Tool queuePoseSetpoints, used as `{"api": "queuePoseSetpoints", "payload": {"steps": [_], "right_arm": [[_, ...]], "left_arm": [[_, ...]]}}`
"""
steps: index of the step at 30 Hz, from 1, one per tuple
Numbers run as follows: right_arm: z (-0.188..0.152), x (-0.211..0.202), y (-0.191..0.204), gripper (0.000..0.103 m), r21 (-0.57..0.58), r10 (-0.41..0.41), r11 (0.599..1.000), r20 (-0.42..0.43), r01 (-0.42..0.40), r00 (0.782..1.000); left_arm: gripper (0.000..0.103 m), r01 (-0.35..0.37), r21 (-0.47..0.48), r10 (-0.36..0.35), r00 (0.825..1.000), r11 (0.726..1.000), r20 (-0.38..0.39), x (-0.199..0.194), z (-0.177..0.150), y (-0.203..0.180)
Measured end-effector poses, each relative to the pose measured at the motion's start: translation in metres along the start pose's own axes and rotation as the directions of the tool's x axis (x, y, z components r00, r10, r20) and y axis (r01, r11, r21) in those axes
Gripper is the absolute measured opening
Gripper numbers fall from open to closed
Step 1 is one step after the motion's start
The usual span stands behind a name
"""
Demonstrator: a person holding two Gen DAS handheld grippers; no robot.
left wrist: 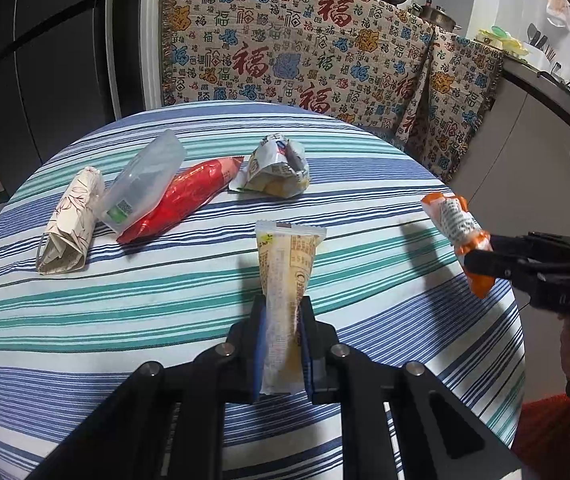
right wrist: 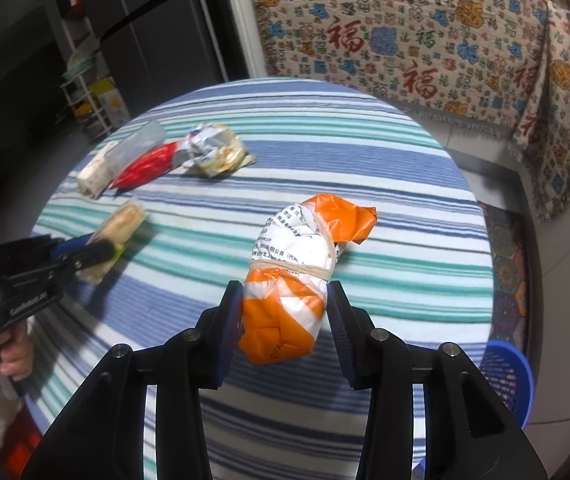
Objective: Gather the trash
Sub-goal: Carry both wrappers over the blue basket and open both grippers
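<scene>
The trash is a scatter of wrappers on a round bench covered with a blue, teal and white striped cloth. Two pieces are already off the cloth. A long pale yellow snack wrapper, crimped at its far end and printed with small text, sits upright between the fingers of the left gripper; the fingers are closed tight on its lower half. An orange and white bundle, crumpled plastic with black print and a rubber band around its middle, is pinched at its lower, orange end by the fingers of the right gripper, which stand fairly wide because the bundle is bulky. In the left wrist view that bundle hangs at the bench's right edge, clear of the cloth.

Still lying at the far side of the bench are a crushed silvery yellow bag, a red packet with a clear zip bag leaning over it, and a folded beige paper packet just beside them. Nothing lies between the grippers and these pieces.

Behind the bench hangs a patterned cloth with red characters. A blue basket stands on the floor by the bench's right side.
</scene>
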State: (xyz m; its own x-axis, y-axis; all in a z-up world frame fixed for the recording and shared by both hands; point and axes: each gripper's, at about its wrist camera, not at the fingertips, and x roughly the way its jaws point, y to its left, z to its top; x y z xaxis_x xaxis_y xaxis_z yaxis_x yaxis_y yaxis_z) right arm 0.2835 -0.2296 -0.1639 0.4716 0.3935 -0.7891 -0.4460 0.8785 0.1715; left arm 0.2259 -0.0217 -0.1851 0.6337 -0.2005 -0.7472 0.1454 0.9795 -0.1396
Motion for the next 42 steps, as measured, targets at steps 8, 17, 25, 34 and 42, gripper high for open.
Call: {"api": "queuePoseSetpoints", "payload": {"steps": [8,17,25,34,42], "right_arm": [[-0.016,-0.015,0.001,0.043,-0.015,0.006,1.0,-0.002,-0.006,1.0],[-0.04,-0.045,-0.008,0.043,-0.004,-0.016,1.0,0.019,0.016,1.0],[-0.06,-0.074,-0.032,0.043,0.036,-0.048,0.998,0.039,0.046,0.998],[-0.09,-0.114,-0.07,0.043,0.121,-0.131,0.985,0.071,0.121,0.989],[-0.12,-0.146,-0.119,0.043,0.22,-0.217,0.956,0.08,0.195,0.973]], "left_arm": [[0.015,-0.008,0.022,0.008,1.0,1.0,-0.001,-0.002,0.0,-0.026],[0.015,0.004,0.044,-0.004,1.0,0.999,0.002,-0.007,-0.004,-0.064],[0.015,0.049,0.072,-0.05,0.999,0.996,0.004,-0.017,-0.01,-0.108],[0.015,0.147,0.149,-0.146,0.989,0.978,-0.017,-0.018,-0.016,-0.182],[0.015,0.221,0.229,-0.215,0.975,0.948,-0.052,-0.008,-0.019,-0.253]]}}
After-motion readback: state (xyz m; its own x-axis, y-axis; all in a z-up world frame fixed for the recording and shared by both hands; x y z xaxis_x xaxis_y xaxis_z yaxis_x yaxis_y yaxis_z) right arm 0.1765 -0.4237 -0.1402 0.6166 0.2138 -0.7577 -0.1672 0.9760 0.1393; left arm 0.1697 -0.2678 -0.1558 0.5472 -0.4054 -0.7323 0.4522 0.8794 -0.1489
